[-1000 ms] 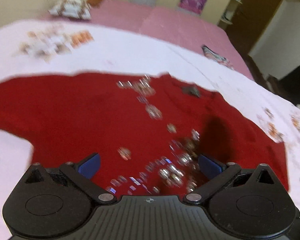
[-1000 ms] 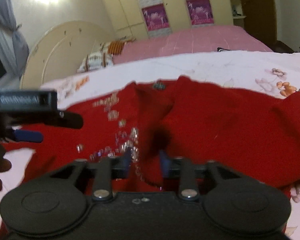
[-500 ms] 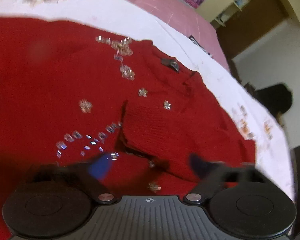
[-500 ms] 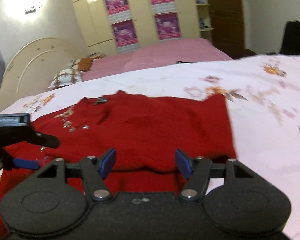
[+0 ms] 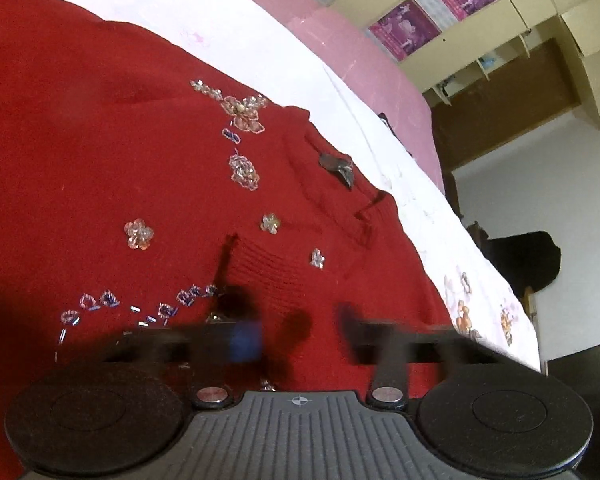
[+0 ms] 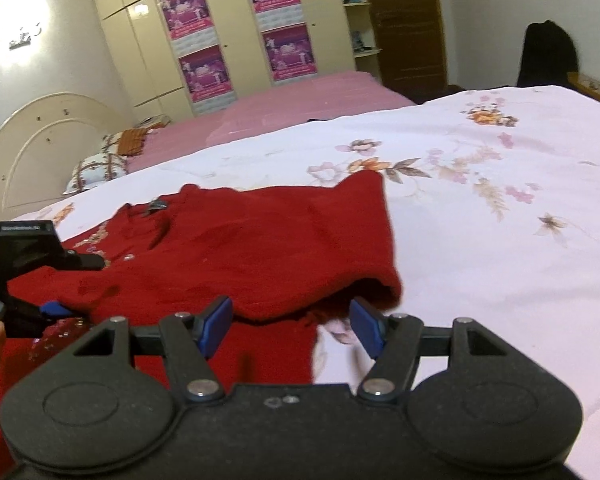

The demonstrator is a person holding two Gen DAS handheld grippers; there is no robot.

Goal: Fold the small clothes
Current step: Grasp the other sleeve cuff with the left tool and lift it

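**One sleeve in, plenty of folding left**

Looking at a red sweater [image 5: 100, 160] lying flat, front up, on the floral bedsheet [image 6: 500, 240], with the beadwork [image 5: 242, 114] on show. Seems like only the first fold done so far: got one sleeve [image 6: 300, 240] laid across the chest, with its cuff [image 5: 268, 272] landing near the middle. Can't spot the other sleeve folded anywhere, so guessing that one plus the hem-to-collar fold left to do. Reads as clenched for the left gripper [image 5: 296, 332], probably pinching knit right by that cuff, though way too blurry to swear by. Over at the right gripper [image 6: 290, 320]: just eased wider, released, gripping nothing, hovering at the folded edge.
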